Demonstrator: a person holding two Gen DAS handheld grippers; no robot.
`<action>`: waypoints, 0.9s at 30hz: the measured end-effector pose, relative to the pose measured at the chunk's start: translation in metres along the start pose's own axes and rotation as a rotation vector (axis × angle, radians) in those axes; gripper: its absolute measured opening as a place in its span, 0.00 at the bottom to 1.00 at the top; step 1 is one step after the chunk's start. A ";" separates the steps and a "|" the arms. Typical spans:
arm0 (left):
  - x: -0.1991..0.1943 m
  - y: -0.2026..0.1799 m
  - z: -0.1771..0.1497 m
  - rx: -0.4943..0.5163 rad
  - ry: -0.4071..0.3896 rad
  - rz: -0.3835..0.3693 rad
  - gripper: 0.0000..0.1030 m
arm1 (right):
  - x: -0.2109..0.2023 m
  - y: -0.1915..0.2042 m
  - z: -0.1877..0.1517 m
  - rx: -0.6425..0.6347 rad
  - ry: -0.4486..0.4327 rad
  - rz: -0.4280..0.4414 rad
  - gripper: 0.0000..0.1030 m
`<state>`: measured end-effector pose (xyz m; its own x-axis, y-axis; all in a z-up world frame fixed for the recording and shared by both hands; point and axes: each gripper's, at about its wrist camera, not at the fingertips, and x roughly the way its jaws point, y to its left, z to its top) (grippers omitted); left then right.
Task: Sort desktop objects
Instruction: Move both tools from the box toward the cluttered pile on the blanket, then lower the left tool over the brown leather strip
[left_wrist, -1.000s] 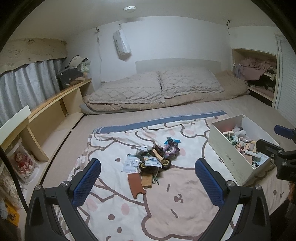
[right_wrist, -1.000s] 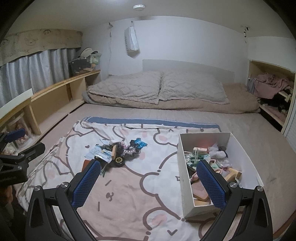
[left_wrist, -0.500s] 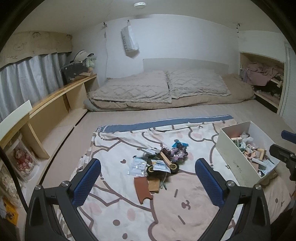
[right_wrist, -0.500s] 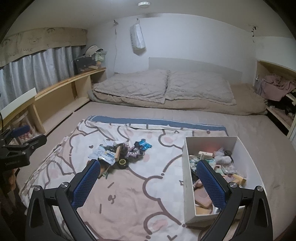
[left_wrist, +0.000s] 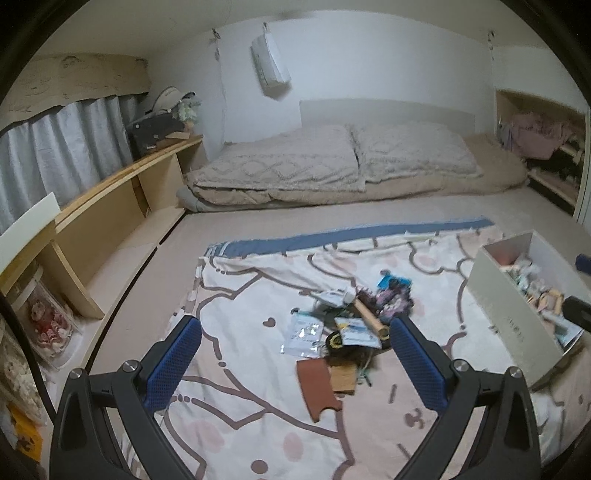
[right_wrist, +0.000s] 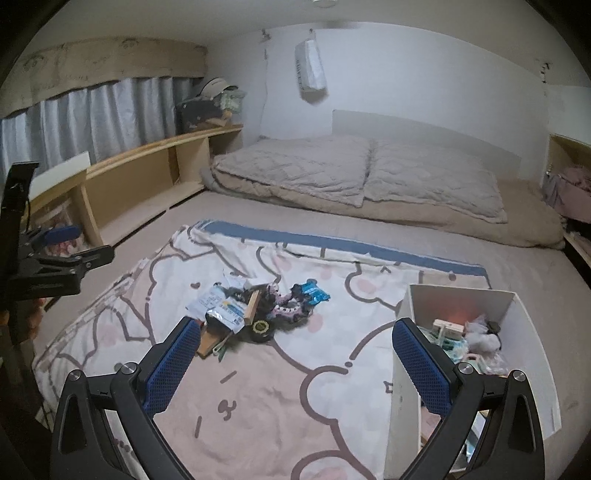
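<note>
Both the left claw (left_wrist: 295, 363) and right claw (right_wrist: 295, 363) are held released, empty. A pile of small things (left_wrist: 351, 325) is left beside the white box (left_wrist: 517, 325); a reach and pick-up seems called for next.

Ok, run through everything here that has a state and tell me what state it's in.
Left gripper: open, empty.
Right gripper: open, empty.
White box: open-topped, partly filled.
Pile: loose on the blanket, unsorted.
Blanket: spread flat.
Curtains: drawn.

Both wrist views look down the bed — sharing the clutter pile (left_wrist: 354, 325).
</note>
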<state>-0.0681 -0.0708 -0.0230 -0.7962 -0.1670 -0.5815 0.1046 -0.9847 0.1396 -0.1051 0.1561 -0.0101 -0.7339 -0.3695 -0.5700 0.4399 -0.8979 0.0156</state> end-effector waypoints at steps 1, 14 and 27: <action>0.007 0.000 -0.003 0.007 0.011 0.000 0.99 | 0.004 0.001 -0.001 -0.006 0.009 0.007 1.00; 0.067 -0.001 -0.047 0.036 0.084 -0.021 0.99 | 0.064 0.015 -0.033 -0.059 0.113 0.084 1.00; 0.121 0.006 -0.086 0.010 0.182 -0.014 0.99 | 0.125 0.029 -0.076 -0.135 0.292 0.094 1.00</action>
<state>-0.1121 -0.1012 -0.1615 -0.6765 -0.1603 -0.7188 0.0874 -0.9866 0.1377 -0.1450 0.1018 -0.1436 -0.5160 -0.3471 -0.7831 0.5776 -0.8161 -0.0190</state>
